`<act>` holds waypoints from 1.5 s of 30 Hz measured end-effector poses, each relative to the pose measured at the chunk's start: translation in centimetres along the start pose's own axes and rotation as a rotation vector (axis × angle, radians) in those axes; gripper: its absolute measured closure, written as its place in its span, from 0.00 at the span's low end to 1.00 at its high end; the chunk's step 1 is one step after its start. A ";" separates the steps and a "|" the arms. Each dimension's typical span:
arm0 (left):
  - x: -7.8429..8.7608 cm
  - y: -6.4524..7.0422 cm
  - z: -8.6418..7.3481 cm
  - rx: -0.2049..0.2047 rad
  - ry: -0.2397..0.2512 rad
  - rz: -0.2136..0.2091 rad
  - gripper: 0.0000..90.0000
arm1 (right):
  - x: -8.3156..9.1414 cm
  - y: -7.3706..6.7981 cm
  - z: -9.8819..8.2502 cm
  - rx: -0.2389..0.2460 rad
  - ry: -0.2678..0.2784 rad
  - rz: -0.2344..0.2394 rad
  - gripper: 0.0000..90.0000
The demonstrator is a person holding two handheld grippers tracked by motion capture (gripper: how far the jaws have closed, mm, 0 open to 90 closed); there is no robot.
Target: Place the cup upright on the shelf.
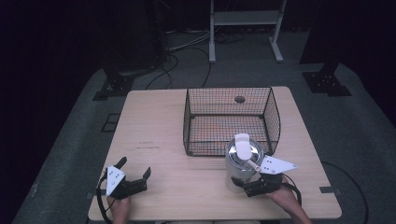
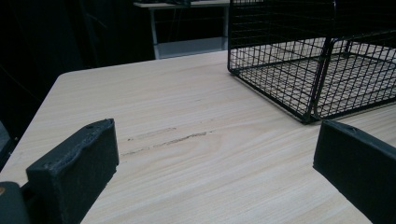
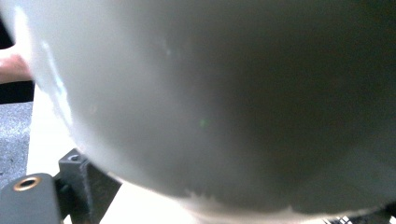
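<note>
right gripper [image 1: 243, 183]: jaws clamped on steel pot [image 1: 243, 161] | wire basket [image 1: 230, 122] just behind | left gripper [image 1: 135, 170]: jaws apart

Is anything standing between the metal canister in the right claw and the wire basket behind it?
Nothing visible: the metal canister, gripped by the right claw, stands just in front of the wire basket, whose near wall is the one barrier to clear.
</note>
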State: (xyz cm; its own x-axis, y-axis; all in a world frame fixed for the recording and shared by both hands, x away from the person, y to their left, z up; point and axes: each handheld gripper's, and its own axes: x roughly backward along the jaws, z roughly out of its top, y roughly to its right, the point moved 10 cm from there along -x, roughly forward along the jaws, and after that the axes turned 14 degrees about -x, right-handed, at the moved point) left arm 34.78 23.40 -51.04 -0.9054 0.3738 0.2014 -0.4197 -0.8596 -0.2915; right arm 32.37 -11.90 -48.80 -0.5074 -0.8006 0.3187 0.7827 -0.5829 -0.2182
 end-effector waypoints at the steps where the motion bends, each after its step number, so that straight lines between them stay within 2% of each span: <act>1: 0.0 0.0 0.0 0.000 0.000 0.000 0.00 | 0.0 0.0 0.0 0.003 0.001 -0.002 0.10; 9: 0.0 0.0 0.0 0.002 0.002 0.001 0.00 | 0.1 0.0 0.0 -0.001 0.026 -0.013 0.11; 14: 0.0 0.0 0.0 0.001 0.003 -0.001 0.00 | 0.2 0.0 0.1 -0.023 0.042 -0.004 0.11; 15: 0.0 0.0 0.0 0.002 0.004 -0.001 0.00 | 0.4 -0.1 0.4 -0.037 0.053 0.005 0.11; 20: 0.0 0.0 0.0 0.002 0.003 -0.001 0.00 | 0.7 -0.4 1.6 -0.023 0.075 0.015 0.11; 21: 0.0 0.0 0.0 0.001 0.002 -0.001 0.00 | 1.0 -0.8 2.4 -0.027 0.077 0.034 0.11; 29: 0.0 -0.1 0.0 0.005 0.003 -0.001 0.00 | 1.6 -2.0 5.3 -0.012 0.083 0.074 0.11; 33: 0.0 -0.1 0.0 0.004 0.003 0.000 0.00 | 1.7 -2.1 6.6 0.006 0.089 0.072 0.11; 36: 0.0 -0.1 0.0 0.004 0.005 0.000 0.00 | 1.7 -2.2 7.4 -0.006 0.094 0.074 0.11; 37: 0.0 -0.1 0.0 0.003 0.005 0.000 0.00 | 1.6 -2.2 8.4 -0.006 0.110 0.076 0.11; 40: 0.0 -0.1 0.0 0.004 0.004 -0.001 0.00 | 1.4 -2.3 9.8 0.007 0.123 0.072 0.11; 42: 0.0 -0.1 0.0 0.004 0.004 -0.002 0.00 | 1.3 -2.3 10.1 0.009 0.119 0.067 0.11; 45: 0.0 -0.1 0.0 0.005 0.006 -0.002 0.00 | 0.7 -2.4 11.7 0.021 0.119 0.073 0.11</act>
State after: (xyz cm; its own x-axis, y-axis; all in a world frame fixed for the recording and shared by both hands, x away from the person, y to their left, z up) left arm 34.82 23.48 -50.99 -0.9051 0.3770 0.1967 -0.4208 -0.8606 -0.2868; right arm 34.36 -9.46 -37.27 -0.4871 -0.8524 0.1903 0.8259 -0.5204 -0.2171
